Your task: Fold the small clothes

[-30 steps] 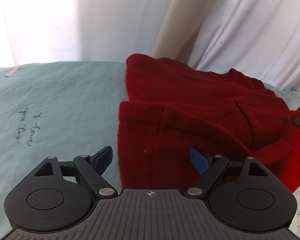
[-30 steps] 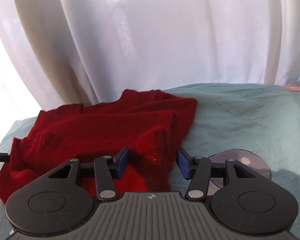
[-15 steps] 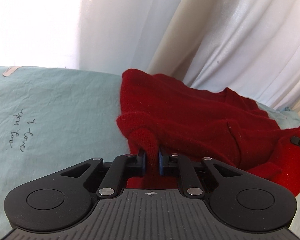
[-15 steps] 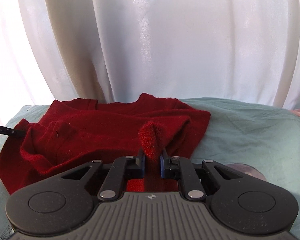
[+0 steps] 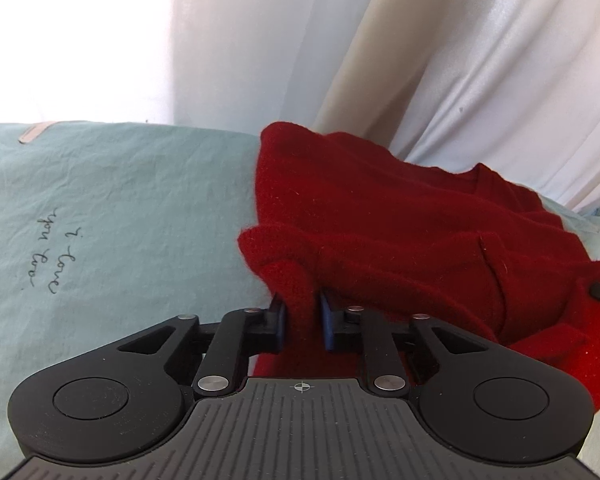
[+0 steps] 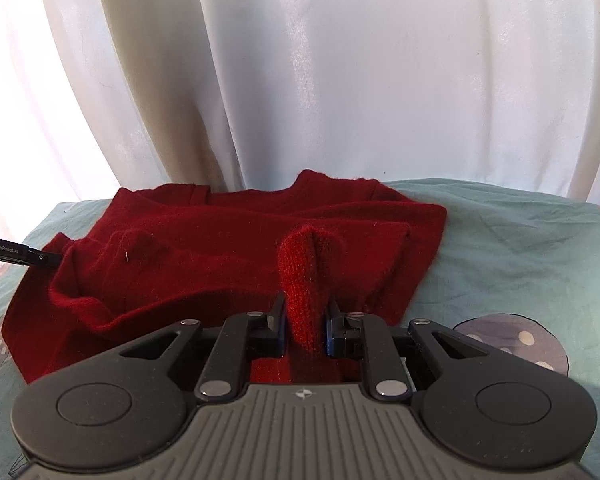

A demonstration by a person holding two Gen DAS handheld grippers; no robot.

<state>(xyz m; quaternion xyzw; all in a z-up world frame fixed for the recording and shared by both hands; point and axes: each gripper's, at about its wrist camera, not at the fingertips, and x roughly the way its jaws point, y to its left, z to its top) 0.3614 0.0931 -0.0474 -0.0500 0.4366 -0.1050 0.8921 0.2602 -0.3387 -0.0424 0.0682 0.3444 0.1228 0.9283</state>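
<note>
Red sweater [image 5: 400,232] lies crumpled on the pale green sheet [image 5: 120,200] — toward 1 o'clock in the left wrist view. Left gripper [image 5: 302,316] pinches a raised fold at its near edge; right gripper [image 6: 305,320] likewise clamps a bunched ridge of the sweater [image 6: 236,248] — white curtain [image 6: 320,80] at 12 o'clock.

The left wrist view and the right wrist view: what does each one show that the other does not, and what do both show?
Only the left wrist view shows the handwriting on the sheet and the left gripper pinching the red sweater. Only the right wrist view shows the grey spotted print and the right gripper pinching a fold. Both show the sweater, the pale green sheet and the white curtain.
</note>
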